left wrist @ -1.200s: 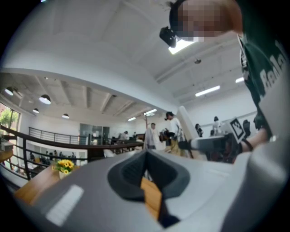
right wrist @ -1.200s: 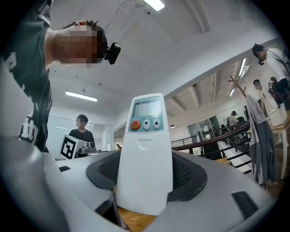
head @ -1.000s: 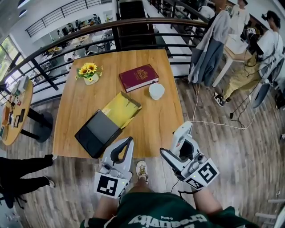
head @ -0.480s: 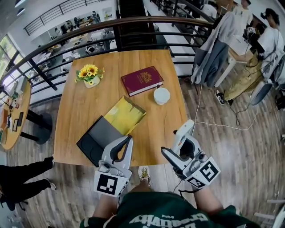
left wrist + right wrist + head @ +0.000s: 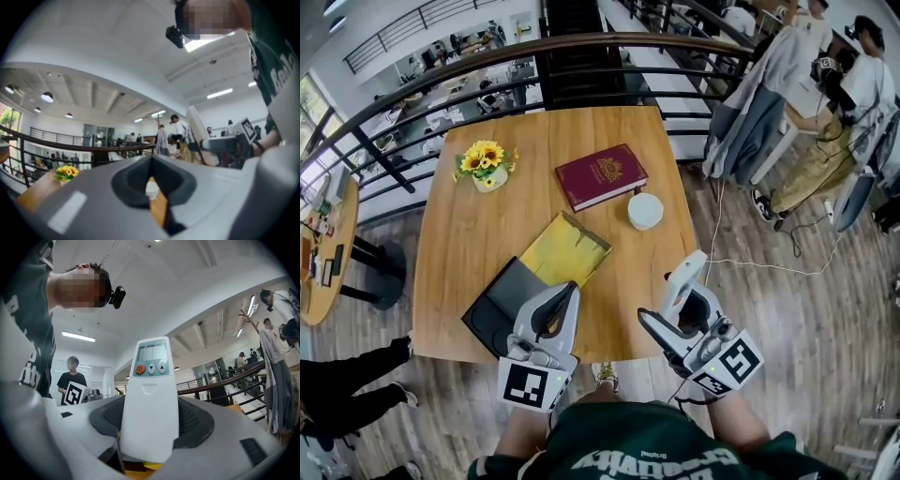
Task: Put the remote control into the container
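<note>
Right gripper (image 5: 677, 309) was clamped on the white remote control (image 5: 686, 277), at the near-right corner of the desk (image 5: 469, 234). The remote's long axis ran along the jaws, button end pointing away from the person. Left gripper (image 5: 570, 291) had its jaws together, nothing between them, tips by the black container (image 5: 502, 298) with its yellow flap (image 5: 567, 248) open. Farther back: white round object (image 5: 645, 211), red book (image 5: 600, 175), sunflowers (image 5: 481, 159).

The left claw (image 5: 569, 292) covers the near corner of the black container (image 5: 499, 300) (head view only). The remote control (image 5: 149, 394) has its lower end hidden between the right claw's (image 5: 673, 314) jaws. The gold print on the book (image 5: 601, 175) is too small to read.
</note>
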A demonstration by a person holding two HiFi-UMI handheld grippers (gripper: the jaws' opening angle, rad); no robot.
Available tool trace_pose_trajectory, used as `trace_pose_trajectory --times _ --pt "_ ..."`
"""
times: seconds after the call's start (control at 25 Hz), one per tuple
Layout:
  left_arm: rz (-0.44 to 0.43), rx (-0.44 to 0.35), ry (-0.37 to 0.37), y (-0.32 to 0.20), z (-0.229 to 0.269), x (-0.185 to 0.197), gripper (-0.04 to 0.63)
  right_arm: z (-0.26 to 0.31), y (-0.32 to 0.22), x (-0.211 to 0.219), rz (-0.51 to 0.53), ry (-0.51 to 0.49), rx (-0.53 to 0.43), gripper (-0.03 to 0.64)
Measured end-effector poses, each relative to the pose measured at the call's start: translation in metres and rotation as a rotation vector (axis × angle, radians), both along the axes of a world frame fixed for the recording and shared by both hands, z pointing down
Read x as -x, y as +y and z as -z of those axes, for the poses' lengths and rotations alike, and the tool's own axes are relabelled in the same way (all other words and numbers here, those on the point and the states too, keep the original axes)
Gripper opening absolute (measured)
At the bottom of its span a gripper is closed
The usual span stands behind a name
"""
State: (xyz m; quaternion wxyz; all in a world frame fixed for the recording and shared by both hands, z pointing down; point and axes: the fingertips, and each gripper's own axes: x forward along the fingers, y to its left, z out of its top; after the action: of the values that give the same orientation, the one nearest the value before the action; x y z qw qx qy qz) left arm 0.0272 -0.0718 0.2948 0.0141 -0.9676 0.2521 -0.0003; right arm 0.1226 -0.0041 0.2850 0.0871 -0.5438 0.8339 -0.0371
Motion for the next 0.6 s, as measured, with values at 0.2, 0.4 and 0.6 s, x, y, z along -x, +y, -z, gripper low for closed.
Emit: trace_pose_trajectory --times 0.2,0.4,0.6 --pt "0.003 0.012 0.006 -0.016 -0.001 -0.001 -0.003 0.0 -0.015 -0.002 -0.009 0.002 -0.003 0.296" --pt "-0.013 0.002 0.004 -0.028 -0.001 -0.003 -0.003 0.002 -0.029 0.001 -0.01 0.014 -0.007 0.296" --pt "-0.018 0.011 0.017 -0.037 0.002 -0.002 -0.003 0.004 -0.039 0.005 -0.012 0.019 -0.016 0.296"
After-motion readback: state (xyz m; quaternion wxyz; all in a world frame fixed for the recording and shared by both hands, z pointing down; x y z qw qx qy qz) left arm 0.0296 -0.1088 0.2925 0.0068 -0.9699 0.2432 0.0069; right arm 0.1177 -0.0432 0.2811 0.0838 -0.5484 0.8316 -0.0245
